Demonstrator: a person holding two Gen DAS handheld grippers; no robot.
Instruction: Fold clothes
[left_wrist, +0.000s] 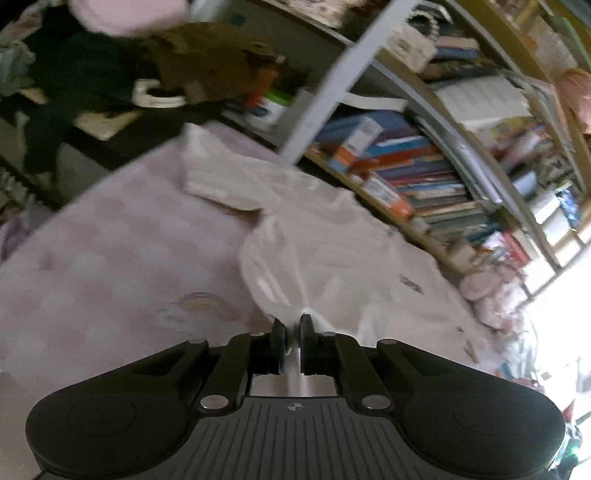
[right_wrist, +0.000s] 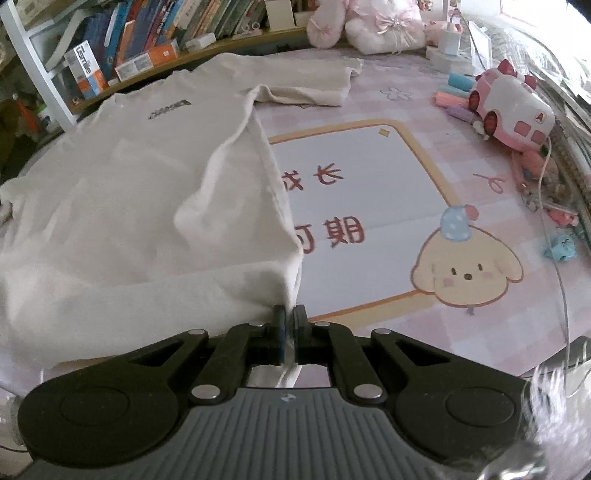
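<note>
Left gripper (left_wrist: 291, 328) pinches a bunch of the cream sweatshirt (right_wrist: 129, 192), pulled taut from the pink mat (left_wrist: 110, 240); the view is blurred. Centre stage, the sweatshirt lies spread front-up across the mat's left half, sleeve (right_wrist: 306, 85) flung out far right, so I judge the fold is only beginning, with everything left to do. Right gripper (right_wrist: 290, 314) clamps the near hem corner. Writing: a chest logo (right_wrist: 168, 108) too small to read, a box (right_wrist: 86, 70) on the far shelf reading "usmile", and upside-down Chinese characters (right_wrist: 328, 206) on the mat.
</note>
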